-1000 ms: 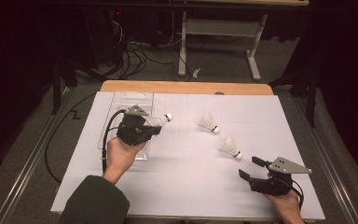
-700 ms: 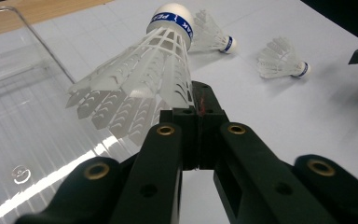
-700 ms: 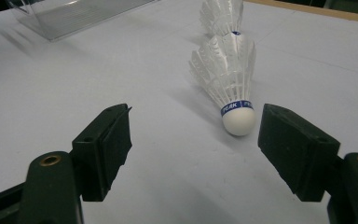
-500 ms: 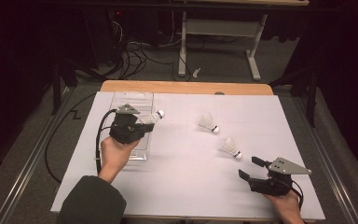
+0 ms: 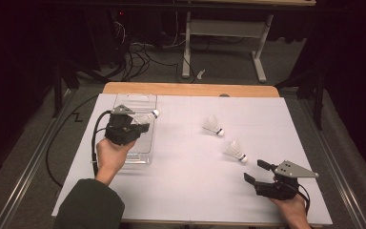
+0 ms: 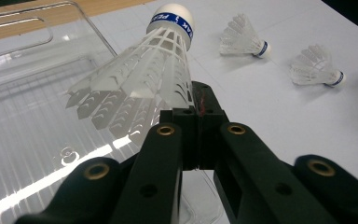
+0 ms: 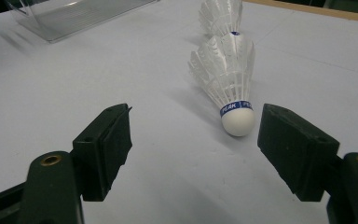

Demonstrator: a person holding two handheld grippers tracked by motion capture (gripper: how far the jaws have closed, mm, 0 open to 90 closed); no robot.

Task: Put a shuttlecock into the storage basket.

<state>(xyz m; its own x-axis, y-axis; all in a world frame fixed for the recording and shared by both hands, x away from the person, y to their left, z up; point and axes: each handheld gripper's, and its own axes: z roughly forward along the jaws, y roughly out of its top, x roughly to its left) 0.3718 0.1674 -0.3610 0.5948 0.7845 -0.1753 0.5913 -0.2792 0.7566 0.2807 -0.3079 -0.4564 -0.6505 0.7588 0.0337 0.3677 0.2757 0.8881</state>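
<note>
From the high view we see our left gripper above the clear tray, near its right edge, jaws pinching a shuttlecock.

In the left gripper view, its skirt is clamped.

In the right gripper view, our right gripper is spread wide; a second shuttlecock lies just ahead on open white table.

"PEAK" on shuttlecock band (blue, w/ white letters)

The table is wooden and covered by a white sheet. On the sheet lie a clear plastic tray at left and two shuttlecocks at right, near together.
</note>
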